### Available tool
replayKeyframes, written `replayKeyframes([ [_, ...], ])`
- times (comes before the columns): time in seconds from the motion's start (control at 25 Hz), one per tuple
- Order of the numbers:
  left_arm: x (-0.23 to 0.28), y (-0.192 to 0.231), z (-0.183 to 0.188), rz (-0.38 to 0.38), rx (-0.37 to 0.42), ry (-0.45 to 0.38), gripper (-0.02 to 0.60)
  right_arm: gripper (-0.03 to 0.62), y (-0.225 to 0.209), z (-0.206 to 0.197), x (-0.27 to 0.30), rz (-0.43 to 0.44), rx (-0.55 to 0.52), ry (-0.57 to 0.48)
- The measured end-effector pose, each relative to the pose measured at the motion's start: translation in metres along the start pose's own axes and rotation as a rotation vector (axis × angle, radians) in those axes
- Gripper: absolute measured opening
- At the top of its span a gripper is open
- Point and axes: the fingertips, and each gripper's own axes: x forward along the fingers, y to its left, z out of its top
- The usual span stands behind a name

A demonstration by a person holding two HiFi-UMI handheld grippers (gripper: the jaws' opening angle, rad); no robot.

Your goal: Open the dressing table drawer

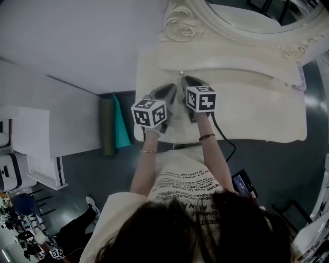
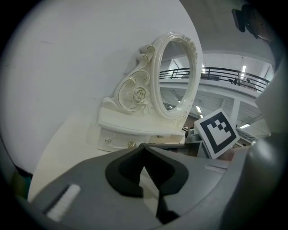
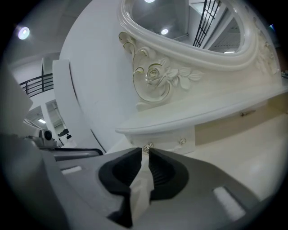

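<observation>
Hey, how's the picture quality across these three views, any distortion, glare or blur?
Head view: evenly lit and sharp, the dressing table pale with little shadow, straight lines bowed. Left gripper view: heavy fisheye with black corners, lights reflected in the mirror, the near fingers soft. Right gripper view: same round vignette, a ceiling lamp flaring upper left, the drawer knob fairly crisp.

The mirror is set on a drawer shelf along the tabletop's rear edge. The left gripper and right gripper are held side by side before the shelf's left end.
</observation>
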Motion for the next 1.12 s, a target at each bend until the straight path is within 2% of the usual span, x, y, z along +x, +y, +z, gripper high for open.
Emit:
replayKeyframes([
  [0.52, 0.001, 0.011, -0.008, -0.014, -0.006, 0.024, -0.003, 0.123, 0.000, -0.002, 0.018, -0.029, 0.038, 0.000],
  [1.12, -0.001, 0.028, -0.007, -0.015, -0.008, 0.027, -0.003, 0.126, -0.005, 0.004, 0.032, -0.112, 0.075, -0.011],
])
